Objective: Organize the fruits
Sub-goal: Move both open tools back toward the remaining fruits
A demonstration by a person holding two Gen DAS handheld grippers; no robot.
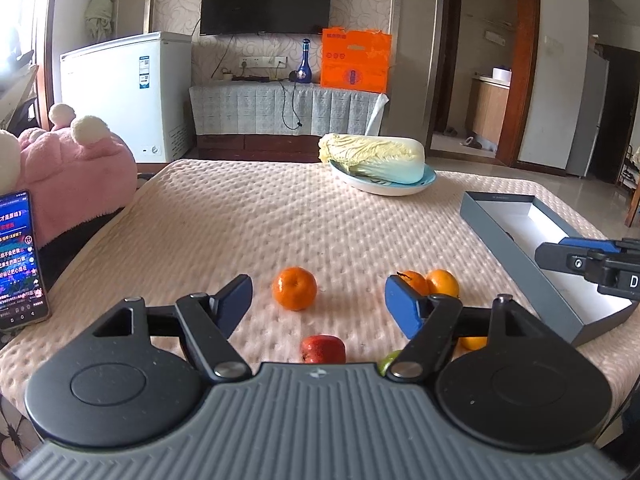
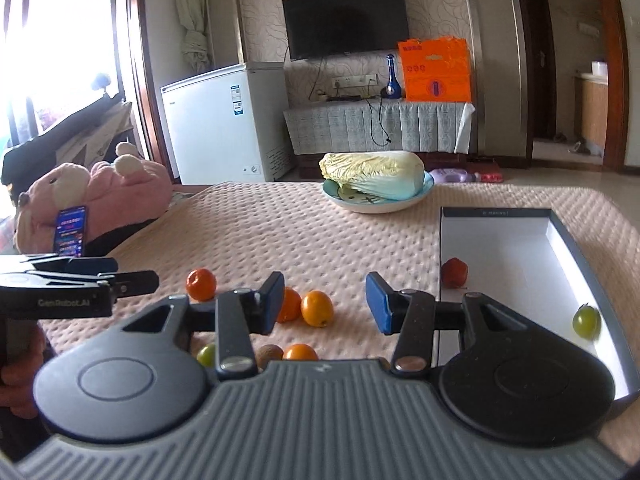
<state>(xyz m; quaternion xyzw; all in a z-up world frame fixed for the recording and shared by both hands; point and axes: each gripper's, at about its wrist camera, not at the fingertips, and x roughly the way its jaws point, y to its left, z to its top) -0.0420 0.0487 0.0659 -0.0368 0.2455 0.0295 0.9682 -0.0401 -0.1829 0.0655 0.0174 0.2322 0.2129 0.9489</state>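
Note:
My left gripper (image 1: 318, 306) is open and empty over the table, with a lone orange (image 1: 294, 288) just beyond its fingers and a red fruit (image 1: 323, 349) below it. Two oranges (image 1: 442, 282) lie by its right finger. My right gripper (image 2: 325, 303) is open and empty beside the grey box (image 2: 448, 213). The box holds a red fruit (image 2: 454, 272) and a green fruit (image 2: 586, 321). Loose oranges (image 2: 317, 308), a green fruit (image 2: 206, 354) and a brown fruit (image 2: 269, 353) lie left of the box.
A cabbage (image 1: 374, 157) on a blue plate (image 1: 429, 178) sits at the table's far side. A phone (image 1: 20, 258) leans at the left edge beside a pink plush (image 1: 76, 172). The box (image 1: 516, 256) lies along the right edge.

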